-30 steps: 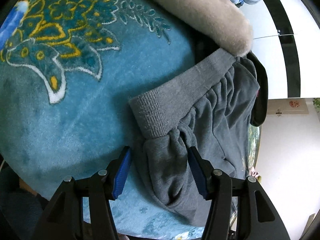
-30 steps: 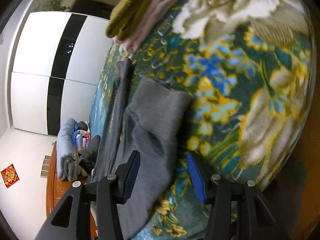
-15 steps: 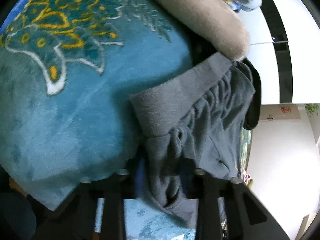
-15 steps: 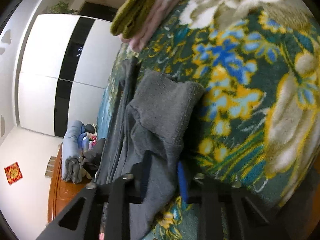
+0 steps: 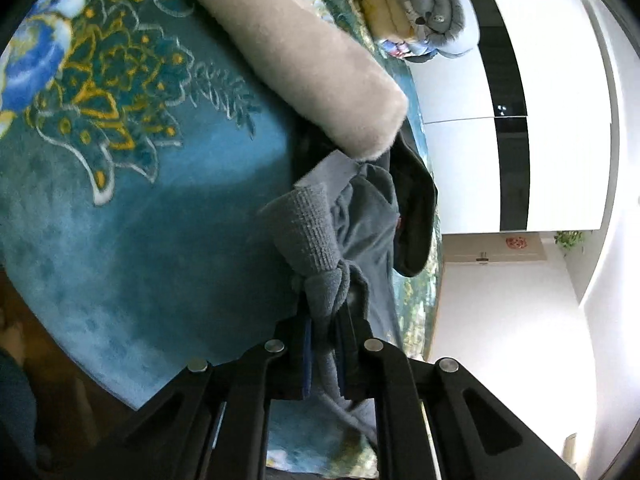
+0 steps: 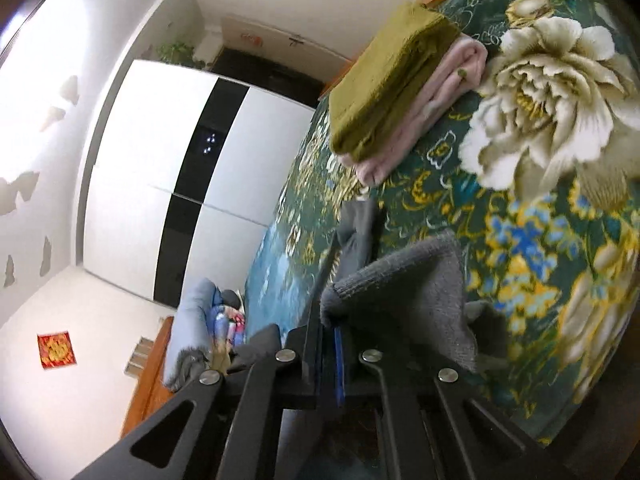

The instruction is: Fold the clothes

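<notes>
A grey garment (image 5: 360, 232) with a ribbed hem lies on a teal floral blanket (image 5: 140, 208). My left gripper (image 5: 324, 320) is shut on a bunched fold of the garment just below the ribbed band and holds it lifted. In the right wrist view my right gripper (image 6: 332, 340) is shut on the garment's other ribbed end (image 6: 408, 292), also raised off the blanket (image 6: 540, 280). The cloth stretches away between the two grippers.
A beige rolled fleece (image 5: 304, 52) lies right behind the garment. Folded bedding (image 5: 420, 4) is stacked beyond it. An olive and pink folded pile (image 6: 400, 92) sits on the blanket at the right view's top. A white and black wardrobe (image 6: 192, 160) stands behind.
Both grippers were open around the garment a second ago. They have closed on the cloth and lifted it, so both ends now hang bunched from the jaws.
</notes>
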`<state>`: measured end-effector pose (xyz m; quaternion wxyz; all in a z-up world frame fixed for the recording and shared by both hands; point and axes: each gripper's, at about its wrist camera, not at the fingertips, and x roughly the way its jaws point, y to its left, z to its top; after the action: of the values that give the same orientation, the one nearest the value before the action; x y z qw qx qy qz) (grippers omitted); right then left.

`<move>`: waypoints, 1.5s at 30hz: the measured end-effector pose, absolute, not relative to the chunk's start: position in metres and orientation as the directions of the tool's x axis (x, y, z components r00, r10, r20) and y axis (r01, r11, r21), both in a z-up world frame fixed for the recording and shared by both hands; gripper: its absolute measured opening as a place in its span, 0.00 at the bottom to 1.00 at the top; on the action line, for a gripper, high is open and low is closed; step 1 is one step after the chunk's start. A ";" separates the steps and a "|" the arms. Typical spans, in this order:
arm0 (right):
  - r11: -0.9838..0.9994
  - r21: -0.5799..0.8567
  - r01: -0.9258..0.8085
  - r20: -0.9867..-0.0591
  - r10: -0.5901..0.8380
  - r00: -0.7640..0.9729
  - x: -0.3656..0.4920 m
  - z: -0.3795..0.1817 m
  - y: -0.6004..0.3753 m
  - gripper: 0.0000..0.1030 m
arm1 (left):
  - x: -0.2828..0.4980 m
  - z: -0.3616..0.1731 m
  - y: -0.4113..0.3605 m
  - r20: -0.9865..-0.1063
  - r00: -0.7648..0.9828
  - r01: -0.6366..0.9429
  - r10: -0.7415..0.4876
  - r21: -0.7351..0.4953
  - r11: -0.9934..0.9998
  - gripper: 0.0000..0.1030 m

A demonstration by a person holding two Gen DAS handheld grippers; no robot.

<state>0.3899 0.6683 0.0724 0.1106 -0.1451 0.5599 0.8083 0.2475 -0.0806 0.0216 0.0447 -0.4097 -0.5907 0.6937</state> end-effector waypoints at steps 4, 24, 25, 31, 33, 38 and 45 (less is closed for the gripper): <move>-0.395 0.849 -0.350 -0.379 0.006 -0.926 0.360 0.097 0.672 0.05 | 0.215 0.023 -0.077 -0.443 -0.677 0.408 0.587 -0.890 -0.201 0.09; -0.456 0.654 -0.604 -0.711 -0.097 -0.696 0.089 0.048 0.732 0.06 | 0.068 0.011 -0.073 -0.401 -0.733 0.453 0.549 -0.890 -0.046 0.10; -0.463 0.643 -0.610 -0.723 -0.102 -0.684 0.080 0.042 0.733 0.07 | 0.064 0.008 -0.073 -0.408 -0.732 0.461 0.545 -0.886 -0.044 0.11; -0.517 0.625 -0.584 -0.733 -0.134 -0.667 0.058 0.027 0.738 0.12 | 0.046 -0.006 -0.068 -0.438 -0.708 0.499 0.554 -0.865 -0.048 0.30; -0.530 0.646 -0.550 -0.713 -0.160 -0.683 0.059 0.029 0.737 0.31 | 0.046 0.001 -0.066 -0.439 -0.710 0.481 0.551 -0.873 -0.076 0.40; -0.577 0.692 -0.434 -0.624 -0.176 -0.762 0.081 0.058 0.733 0.60 | 0.051 0.029 -0.058 -0.442 -0.706 0.397 0.553 -0.894 -0.208 0.58; -0.526 0.700 -0.483 -0.610 -0.089 -0.787 0.160 0.055 0.743 0.62 | 0.099 0.044 -0.065 -0.585 -0.656 0.370 0.478 -0.800 -0.471 0.61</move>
<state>0.1601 0.7427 0.0553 0.1203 -0.3032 0.4718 0.8191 0.0994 -0.0647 0.0444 0.0357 -0.4133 -0.5129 0.7515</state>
